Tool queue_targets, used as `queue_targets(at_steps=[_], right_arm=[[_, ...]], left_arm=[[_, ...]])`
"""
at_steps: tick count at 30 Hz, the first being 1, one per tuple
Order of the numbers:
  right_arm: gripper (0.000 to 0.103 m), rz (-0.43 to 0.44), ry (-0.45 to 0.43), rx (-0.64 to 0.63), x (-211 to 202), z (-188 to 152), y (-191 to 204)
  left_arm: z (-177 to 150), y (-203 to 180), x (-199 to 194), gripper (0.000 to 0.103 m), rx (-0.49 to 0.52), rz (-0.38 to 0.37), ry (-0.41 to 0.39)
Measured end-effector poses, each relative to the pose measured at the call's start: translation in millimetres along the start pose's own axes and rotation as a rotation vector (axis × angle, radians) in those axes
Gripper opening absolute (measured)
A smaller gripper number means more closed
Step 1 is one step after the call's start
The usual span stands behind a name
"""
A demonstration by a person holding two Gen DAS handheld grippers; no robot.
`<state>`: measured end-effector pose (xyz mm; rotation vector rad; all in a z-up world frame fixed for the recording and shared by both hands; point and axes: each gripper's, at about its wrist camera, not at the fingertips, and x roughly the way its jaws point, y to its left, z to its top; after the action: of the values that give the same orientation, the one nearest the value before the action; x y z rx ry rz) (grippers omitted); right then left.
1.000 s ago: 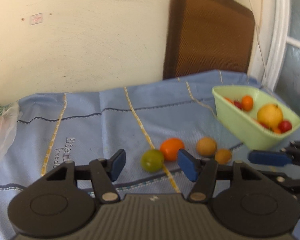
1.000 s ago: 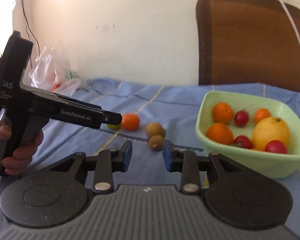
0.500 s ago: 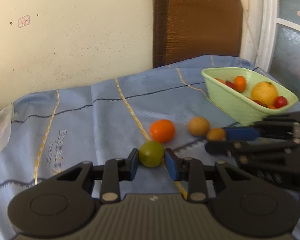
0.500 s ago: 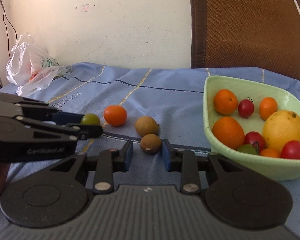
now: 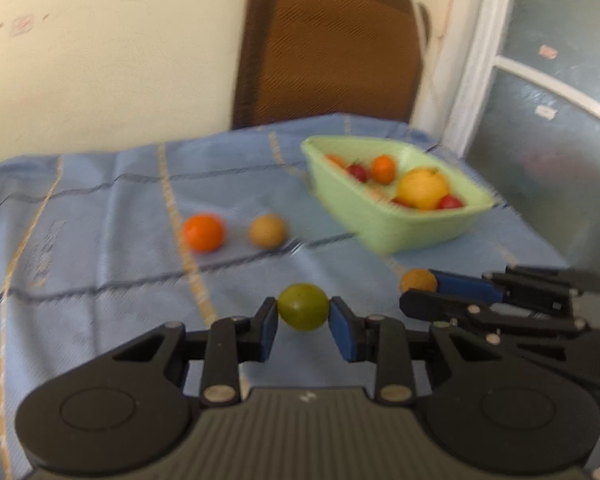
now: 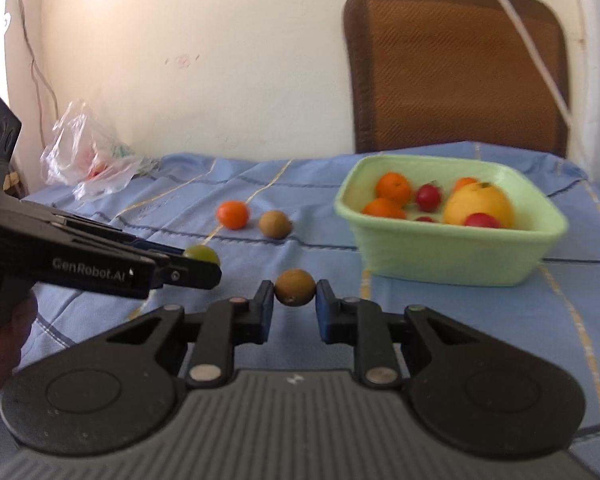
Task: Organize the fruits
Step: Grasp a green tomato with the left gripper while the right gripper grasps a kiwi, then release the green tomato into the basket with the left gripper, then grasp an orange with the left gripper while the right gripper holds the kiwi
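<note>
My left gripper is shut on a green fruit and holds it above the blue cloth; that fruit also shows in the right wrist view. My right gripper is shut on a small brown fruit, which shows in the left wrist view too. A light green bowl holds oranges, red fruits and a big yellow fruit. An orange and another brown fruit lie on the cloth to its left.
The table wears a blue cloth with yellow stripes. A brown chair back stands behind the bowl against the wall. A clear plastic bag lies at the far left. A window frame is at the right.
Both grippers have lifted off the cloth with their fruits and swung toward the bowl. The right gripper closed on the small brown fruit; the left was shut on the green fruit half a second ago.
</note>
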<state>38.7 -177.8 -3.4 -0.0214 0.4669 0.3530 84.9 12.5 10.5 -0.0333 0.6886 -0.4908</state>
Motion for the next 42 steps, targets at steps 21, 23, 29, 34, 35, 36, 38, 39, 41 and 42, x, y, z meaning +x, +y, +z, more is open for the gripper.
queue_targets(at_steps=[21, 23, 29, 34, 35, 36, 38, 39, 41, 42], right_arm=[[0.034, -0.127, -0.153, 0.061, 13.5, 23.4, -62.9], [0.039, -0.121, -0.175, 0.073, 10.7, 23.1, -64.5], [0.039, -0.114, -0.203, 0.124, 4.4, 21.1, -67.8], [0.039, -0.123, -0.234, 0.148, 0.4, 21.1, -70.4], [0.039, -0.125, -0.243, 0.149, -1.0, 20.5, -69.7], [0.039, -0.124, -0.252, 0.149, -2.9, 19.9, -68.6], [0.039, -0.108, -0.273, 0.153, -7.6, 19.2, -64.5], [0.041, -0.092, -0.282, 0.149, -9.9, 19.3, -60.9], [0.041, -0.052, -0.281, 0.129, -11.8, 20.4, -50.4], [0.041, -0.024, -0.266, 0.11, -10.9, 21.2, -43.6]], left_arm=[[97.2, -53.6, 99.5, 0.035, 0.0, -0.099, 0.038], [98.9, -54.4, 101.1, 0.042, -0.005, -0.098, 0.035], [106.2, -24.6, 57.3, 0.042, -0.034, -0.051, -0.088], [92.6, 21.5, 21.2, 0.042, -0.066, 0.057, -0.127], [87.0, 29.6, 18.3, 0.042, -0.073, 0.074, -0.116], [80.7, 36.7, 17.2, 0.042, -0.077, 0.091, -0.103], [67.1, 47.6, 19.4, 0.042, -0.077, 0.127, -0.071], [61.6, 52.1, 22.8, 0.042, -0.073, 0.141, -0.053], [53.1, 60.5, 30.2, 0.043, -0.075, 0.148, -0.017], [49.6, 63.2, 33.8, 0.046, -0.08, 0.145, -0.005]])
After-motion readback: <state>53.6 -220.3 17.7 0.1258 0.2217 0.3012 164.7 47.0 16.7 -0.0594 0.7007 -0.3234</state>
